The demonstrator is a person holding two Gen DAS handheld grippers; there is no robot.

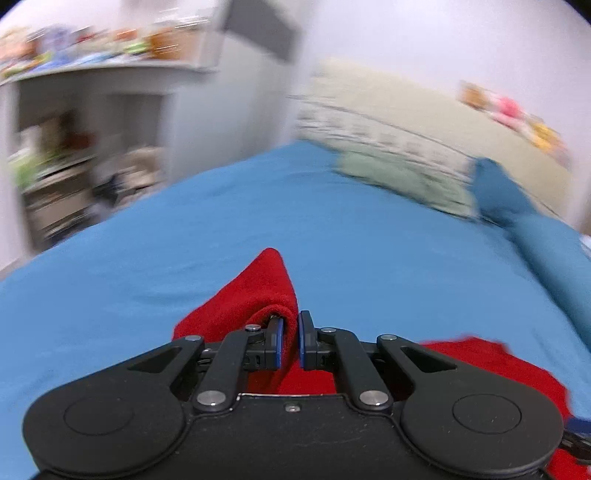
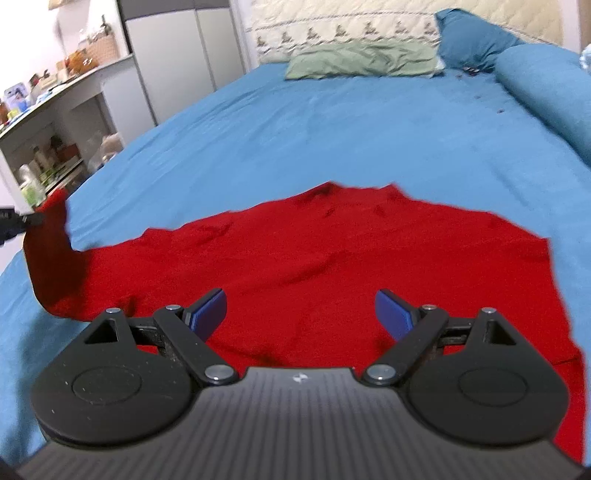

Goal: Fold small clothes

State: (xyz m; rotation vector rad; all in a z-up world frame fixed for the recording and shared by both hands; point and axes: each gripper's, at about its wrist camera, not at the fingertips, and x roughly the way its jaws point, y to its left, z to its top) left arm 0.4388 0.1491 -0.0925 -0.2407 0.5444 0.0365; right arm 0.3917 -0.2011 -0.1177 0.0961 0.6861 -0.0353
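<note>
While the left gripper (image 1: 290, 339) is clamped on a fold of the red garment (image 1: 255, 295), the right gripper (image 2: 300, 314) hangs over the cloth with its blue pads (image 2: 208, 308) spread wide apart and nothing between them.

From the left wrist view, a peak of red fabric rises at 12 o'clock from the pinched pads, lifted off the blue sheet (image 1: 184, 229); more red lies flat toward 4 o'clock. That view is blurred, so the shelves (image 1: 74, 110) at 10 o'clock and the green pillow (image 1: 402, 181) at 1 o'clock are only smears.

Only the right wrist view shows the garment's full spread: it lies across the near part of the bed, its far edge at 12 o'clock, its left end pulled up at 9 o'clock where the black tip of the left gripper (image 2: 22, 220) holds it. That view is sharp, giving the green pillow (image 2: 362, 59) against the quilted headboard (image 2: 343, 29) at 12 o'clock, a blue pillow (image 2: 476, 40) at 1 o'clock, a blue bolster (image 2: 550, 88) at 2 o'clock, and cluttered shelves (image 2: 51, 122) at 10 o'clock.
</note>
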